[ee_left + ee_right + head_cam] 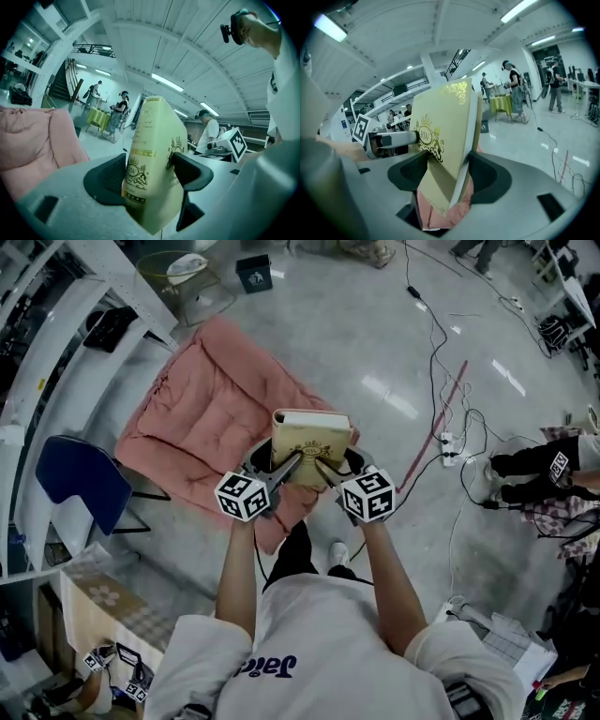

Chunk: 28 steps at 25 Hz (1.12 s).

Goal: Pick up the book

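A cream hardback book (309, 444) with gold crest print is held in the air above a pink cushion (211, 418) that lies on the floor. My left gripper (292, 463) is shut on the book's lower left corner, and my right gripper (325, 468) is shut on its lower right corner. In the left gripper view the book's spine (151, 180) stands upright between the two black pads, which press on both sides. In the right gripper view the book's cover (440, 140) and page edge sit clamped between the pads, with the pink cushion (440, 211) below.
A blue chair (80, 479) stands left of the cushion beside white shelving (56, 362). Cables and a power strip (448, 442) lie on the floor to the right. Another person's legs (534, 470) are at the right edge. People stand in the background (513, 91).
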Available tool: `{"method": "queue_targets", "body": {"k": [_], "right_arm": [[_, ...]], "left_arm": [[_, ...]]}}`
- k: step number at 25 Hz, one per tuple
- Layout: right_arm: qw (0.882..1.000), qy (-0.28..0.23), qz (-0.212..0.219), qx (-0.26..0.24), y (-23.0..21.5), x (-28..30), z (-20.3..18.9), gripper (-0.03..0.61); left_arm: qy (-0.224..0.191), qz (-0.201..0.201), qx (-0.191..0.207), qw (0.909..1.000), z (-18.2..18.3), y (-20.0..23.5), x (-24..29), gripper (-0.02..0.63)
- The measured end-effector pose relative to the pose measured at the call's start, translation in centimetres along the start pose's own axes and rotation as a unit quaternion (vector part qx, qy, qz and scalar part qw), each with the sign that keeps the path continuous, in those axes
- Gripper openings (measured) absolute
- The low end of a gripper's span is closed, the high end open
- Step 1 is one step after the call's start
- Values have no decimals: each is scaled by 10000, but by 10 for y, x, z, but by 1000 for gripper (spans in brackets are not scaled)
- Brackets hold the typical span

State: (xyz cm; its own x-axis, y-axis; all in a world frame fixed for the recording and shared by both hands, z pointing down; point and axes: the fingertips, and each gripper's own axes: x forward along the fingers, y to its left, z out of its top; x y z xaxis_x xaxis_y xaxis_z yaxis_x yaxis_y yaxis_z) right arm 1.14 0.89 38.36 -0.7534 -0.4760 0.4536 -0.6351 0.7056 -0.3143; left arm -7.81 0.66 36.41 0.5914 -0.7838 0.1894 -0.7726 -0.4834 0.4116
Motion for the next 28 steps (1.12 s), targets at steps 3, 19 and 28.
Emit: {"method": "queue_targets", "body": {"k": [3, 19, 28], "right_arm": [[9985, -379, 43, -388, 7, -30, 37, 278], [9673, -2027, 358, -1479, 69, -135, 150, 278], [9638, -2054, 418, -1650, 74, -140, 158, 274]], "left_arm": [[-437, 74, 82, 9990, 35, -28, -6, 331], [-1997, 414, 822, 9755, 152, -131, -63, 328], [-1983, 383, 999, 9743, 160, -138, -68, 328]]}}
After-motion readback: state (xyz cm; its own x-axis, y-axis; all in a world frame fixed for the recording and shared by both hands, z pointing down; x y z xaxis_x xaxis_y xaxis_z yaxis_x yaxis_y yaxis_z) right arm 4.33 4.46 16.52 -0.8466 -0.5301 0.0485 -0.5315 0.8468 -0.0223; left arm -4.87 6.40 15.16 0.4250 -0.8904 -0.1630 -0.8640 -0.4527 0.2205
